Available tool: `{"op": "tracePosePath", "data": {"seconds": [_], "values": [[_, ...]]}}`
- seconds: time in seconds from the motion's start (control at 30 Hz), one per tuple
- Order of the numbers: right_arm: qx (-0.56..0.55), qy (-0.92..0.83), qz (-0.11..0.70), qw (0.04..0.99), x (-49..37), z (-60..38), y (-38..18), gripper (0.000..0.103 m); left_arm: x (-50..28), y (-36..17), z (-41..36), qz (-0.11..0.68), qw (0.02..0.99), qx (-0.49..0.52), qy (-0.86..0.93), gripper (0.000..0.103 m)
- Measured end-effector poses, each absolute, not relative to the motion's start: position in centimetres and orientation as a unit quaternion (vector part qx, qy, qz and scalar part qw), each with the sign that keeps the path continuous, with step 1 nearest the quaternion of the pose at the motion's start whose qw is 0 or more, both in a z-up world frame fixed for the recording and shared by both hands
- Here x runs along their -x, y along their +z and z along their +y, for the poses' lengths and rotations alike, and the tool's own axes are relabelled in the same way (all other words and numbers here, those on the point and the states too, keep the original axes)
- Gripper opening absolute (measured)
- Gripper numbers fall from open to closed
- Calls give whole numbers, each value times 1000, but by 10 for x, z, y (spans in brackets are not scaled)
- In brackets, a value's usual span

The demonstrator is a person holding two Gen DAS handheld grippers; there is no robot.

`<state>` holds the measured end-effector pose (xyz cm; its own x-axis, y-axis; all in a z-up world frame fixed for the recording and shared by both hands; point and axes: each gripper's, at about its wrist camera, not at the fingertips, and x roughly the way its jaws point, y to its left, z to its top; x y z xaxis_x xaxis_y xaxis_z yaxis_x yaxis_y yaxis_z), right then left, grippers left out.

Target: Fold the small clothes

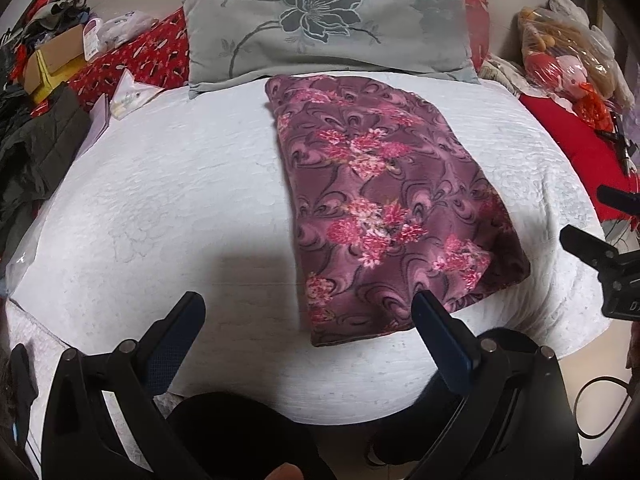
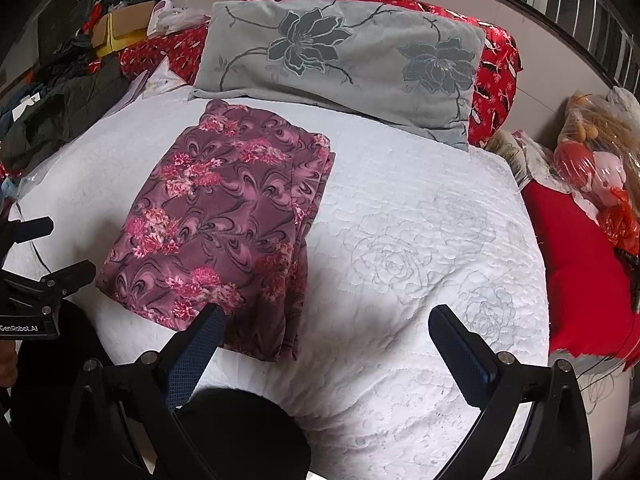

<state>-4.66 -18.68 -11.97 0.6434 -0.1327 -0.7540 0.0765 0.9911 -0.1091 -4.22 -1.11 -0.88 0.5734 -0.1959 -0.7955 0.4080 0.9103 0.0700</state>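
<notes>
A purple garment with pink flowers (image 1: pixel 384 200) lies folded into a flat rectangle on the white quilted bed cover (image 1: pixel 160 208). It also shows in the right wrist view (image 2: pixel 224 216), with its stacked fold edges on its right side. My left gripper (image 1: pixel 308 312) is open and empty above the bed's near edge, its right finger close to the garment's near corner. My right gripper (image 2: pixel 324 324) is open and empty, its left finger over the garment's near edge. Each gripper shows at the side of the other's view, the right one (image 1: pixel 600 256) and the left one (image 2: pixel 44 268).
A grey flowered pillow (image 1: pixel 328 24) lies at the head of the bed on a red patterned blanket (image 1: pixel 144 60). Dark clothes and boxes (image 1: pixel 44 80) pile up on the left. Bagged plush toys (image 1: pixel 568 56) and a red cloth (image 2: pixel 572 264) lie on the right.
</notes>
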Motion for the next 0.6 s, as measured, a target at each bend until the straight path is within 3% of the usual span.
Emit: {"op": "tracePosePath", "data": {"seconds": [0.6], "values": [[22,-60,418,906,54,-189,-118,102,51,-4,-20,430,875,-119,-188,103]]}}
